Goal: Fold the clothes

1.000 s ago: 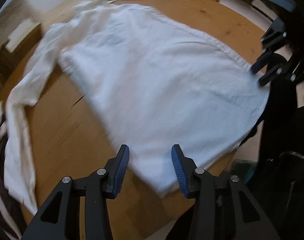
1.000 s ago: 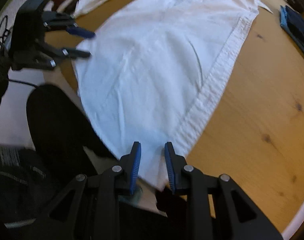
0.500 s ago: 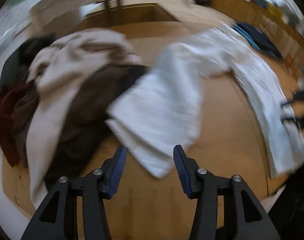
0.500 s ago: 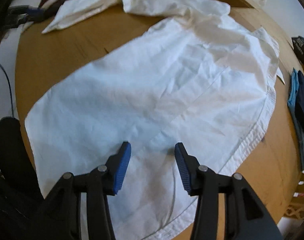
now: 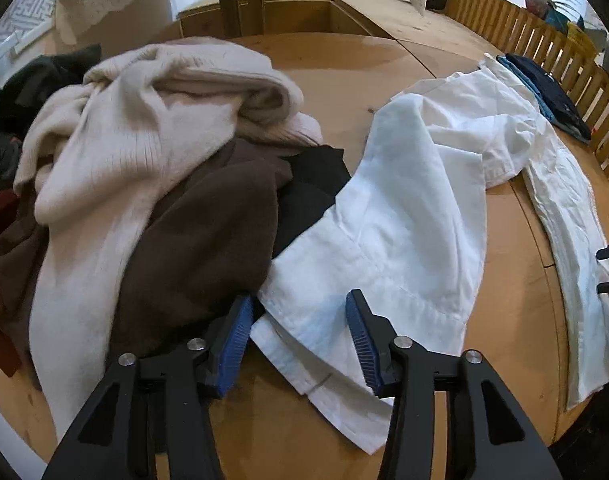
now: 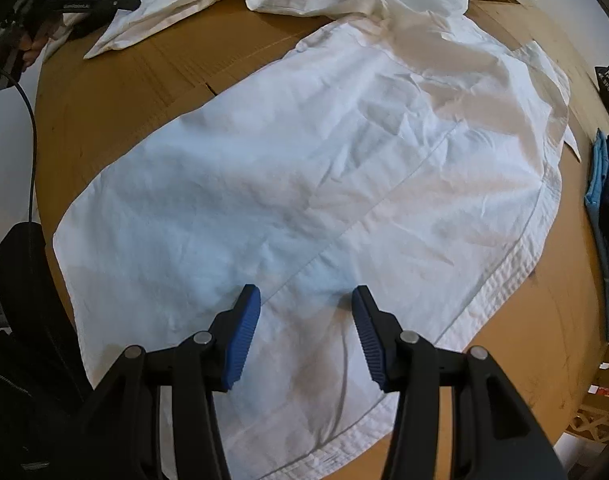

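**White shirt spread flat, sleeve cuff between the left jaws**

The left gripper (image 5: 300, 340) has its jaws apart, and the cuff of the white cotton shirt's long sleeve (image 5: 388, 240) lies between them, not yet pinched. Just left of those jaws sits a heap of loose clothes (image 5: 156, 168), a cream ribbed knit over brown and black pieces. Far right of them lies a folded stack of blue garments (image 5: 552, 96).

The right gripper (image 6: 304, 336) also has its jaws apart, hovering above the hem end of the white cotton shirt (image 6: 324, 168), whose body lies spread on the round wooden counter (image 6: 116, 92), collar end farthest away.

By my reading, the shirt is laid out but no fold shows in it; the sleeves still need bringing in, and the heap remains.
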A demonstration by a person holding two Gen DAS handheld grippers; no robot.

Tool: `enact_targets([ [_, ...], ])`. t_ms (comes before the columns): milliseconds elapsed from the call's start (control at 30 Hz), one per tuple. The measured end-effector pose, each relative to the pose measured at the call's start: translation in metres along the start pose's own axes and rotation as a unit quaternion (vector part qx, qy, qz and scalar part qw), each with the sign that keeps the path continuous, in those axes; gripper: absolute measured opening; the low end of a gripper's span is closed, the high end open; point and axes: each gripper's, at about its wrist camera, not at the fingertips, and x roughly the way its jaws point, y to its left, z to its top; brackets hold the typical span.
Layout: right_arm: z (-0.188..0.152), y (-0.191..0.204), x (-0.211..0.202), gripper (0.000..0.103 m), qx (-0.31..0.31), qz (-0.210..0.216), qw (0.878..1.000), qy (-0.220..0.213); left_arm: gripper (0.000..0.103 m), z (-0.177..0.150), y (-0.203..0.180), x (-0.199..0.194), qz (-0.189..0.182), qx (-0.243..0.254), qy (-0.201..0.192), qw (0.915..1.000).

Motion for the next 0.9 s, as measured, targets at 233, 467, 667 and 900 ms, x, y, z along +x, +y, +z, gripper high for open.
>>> enact_targets([
  [233,-0.001,-0.016,0.005,0.047,0.017,0.031,0.999,0.01,0.009,-0.012,0.018,-0.039,-0.046,-0.007,-0.058,0.9972],
  [467,0.038,-0.06,-0.046,0.047,0.074,0.086,0.991,-0.074,0.004,0.016,0.02,-0.064,-0.063,-0.017,-0.107,0.9921],
  [667,0.138,-0.099,-0.046,0.047,0.114,0.042,0.985,-0.121,0.004,0.062,0.042,-0.132,-0.021,-0.028,-0.18,0.983],
  [900,0.192,-0.135,0.001,0.047,0.176,0.084,0.977,-0.092,0.004,0.087,0.034,-0.17,-0.008,-0.005,-0.219,0.9756],
])
